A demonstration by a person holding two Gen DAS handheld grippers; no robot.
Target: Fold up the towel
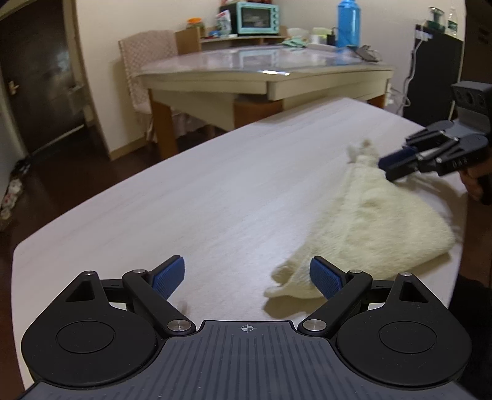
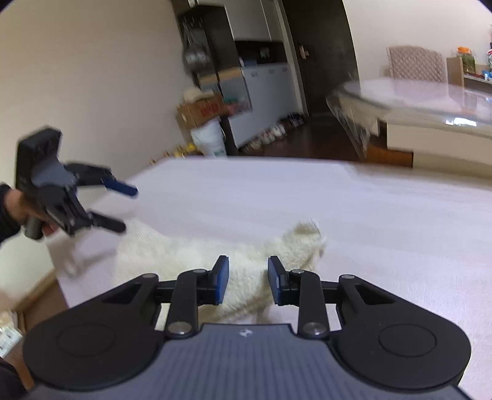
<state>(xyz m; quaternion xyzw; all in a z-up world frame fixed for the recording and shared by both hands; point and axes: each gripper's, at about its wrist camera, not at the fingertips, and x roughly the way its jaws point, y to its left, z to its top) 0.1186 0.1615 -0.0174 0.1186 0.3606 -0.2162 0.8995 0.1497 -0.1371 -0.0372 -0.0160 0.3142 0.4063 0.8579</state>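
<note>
A cream fluffy towel (image 1: 378,221) lies crumpled on the white table (image 1: 184,190), toward its right side. My left gripper (image 1: 247,274) is open and empty; its right finger (image 1: 326,275) hangs over the towel's near corner. My right gripper (image 1: 396,167) shows at the right of the left wrist view, over the towel's far corner. In the right wrist view my right gripper (image 2: 244,278) is open, jaws partly spread above the towel (image 2: 190,258). My left gripper (image 2: 121,207) shows there at the left, wide open above the towel's edge.
A glass-topped dining table (image 1: 264,70) with a teal oven (image 1: 256,17) and a blue bottle (image 1: 348,23) stands behind, a padded chair (image 1: 144,61) beside it. A black cabinet (image 1: 433,77) is at the far right. Boxes and shoes (image 2: 273,132) lie by the wall.
</note>
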